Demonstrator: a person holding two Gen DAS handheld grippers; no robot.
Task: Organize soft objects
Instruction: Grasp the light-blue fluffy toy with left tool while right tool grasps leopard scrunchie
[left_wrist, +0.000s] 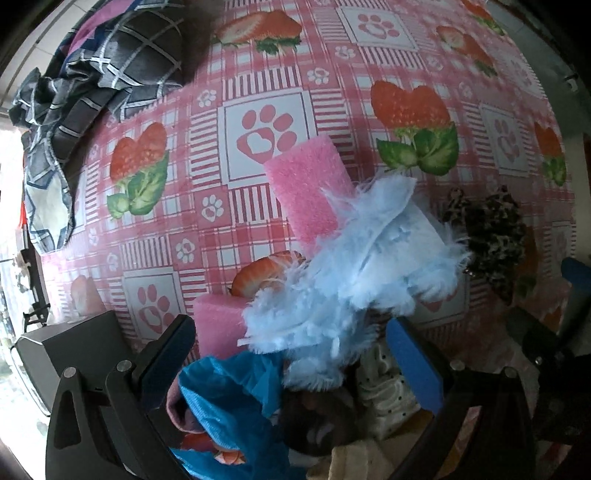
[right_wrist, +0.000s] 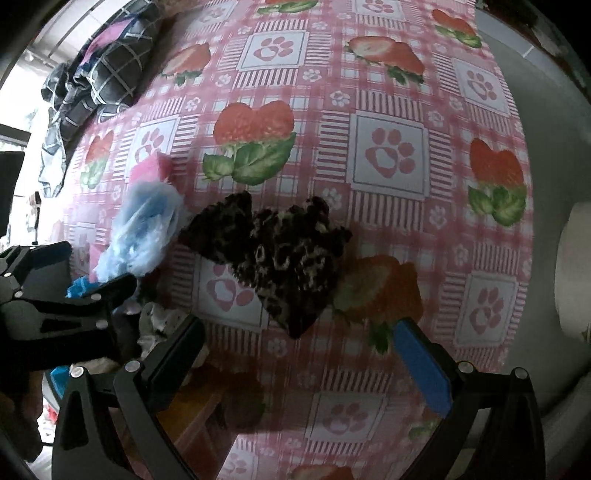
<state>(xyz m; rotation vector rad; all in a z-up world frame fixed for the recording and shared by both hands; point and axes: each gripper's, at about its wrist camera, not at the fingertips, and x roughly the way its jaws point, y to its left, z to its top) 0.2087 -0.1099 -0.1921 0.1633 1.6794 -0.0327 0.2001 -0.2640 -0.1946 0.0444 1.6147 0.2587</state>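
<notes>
A fluffy light-blue cloth lies on the strawberry tablecloth, over a pink sponge and beside a second pink sponge. My left gripper is open, its fingers on either side of the blue cloth's near end, above a pile with a blue fabric and a dotted white cloth. A leopard-print cloth lies mid-table, also in the left wrist view. My right gripper is open and empty just short of it. The blue cloth shows at left.
A dark checked garment is heaped at the table's far left corner, seen also in the right wrist view. A grey surface with a white roll borders the table on the right. The table's near edge drops off at lower left.
</notes>
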